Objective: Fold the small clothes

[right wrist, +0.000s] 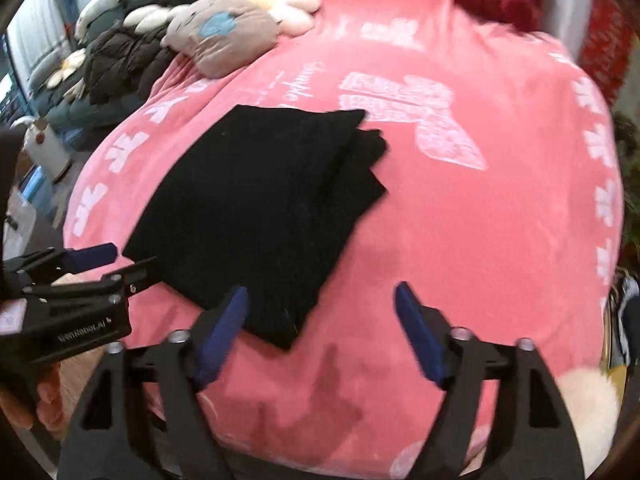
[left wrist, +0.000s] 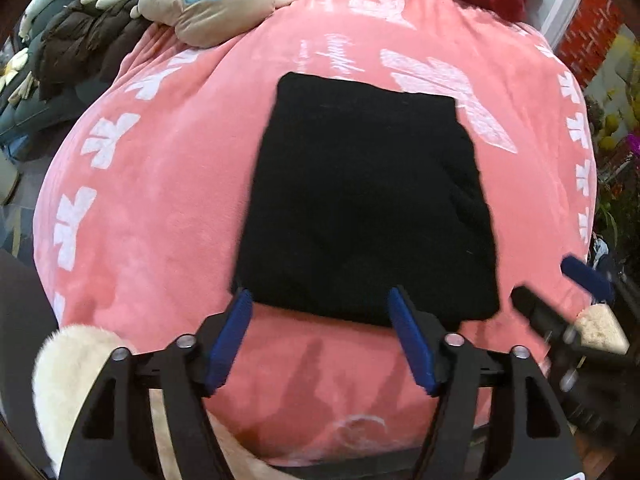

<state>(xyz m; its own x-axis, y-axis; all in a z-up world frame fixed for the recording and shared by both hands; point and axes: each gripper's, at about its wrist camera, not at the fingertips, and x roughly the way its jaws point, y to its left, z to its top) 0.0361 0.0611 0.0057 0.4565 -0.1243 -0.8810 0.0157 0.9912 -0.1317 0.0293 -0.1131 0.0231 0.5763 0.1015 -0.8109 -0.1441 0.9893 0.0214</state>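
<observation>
Two hand-held grippers open, black garment folded

Folded black garment [left wrist: 364,204] lies flat, mid pink blanket [left wrist: 160,200]; layered edges visible at its far right corner. Left hand-held gripper [left wrist: 320,336] jaws wide apart, nothing between, at garment's near edge. Right hand-held gripper [right wrist: 320,332] likewise spread and empty, garment's near corner just beside its left finger. Plush cushions [right wrist: 240,20] at blanket's far end.

Pink blanket [left wrist: 160,208] lies bare around black garment [left wrist: 360,200]; cushions [left wrist: 216,4] crowd far edge.
</observation>
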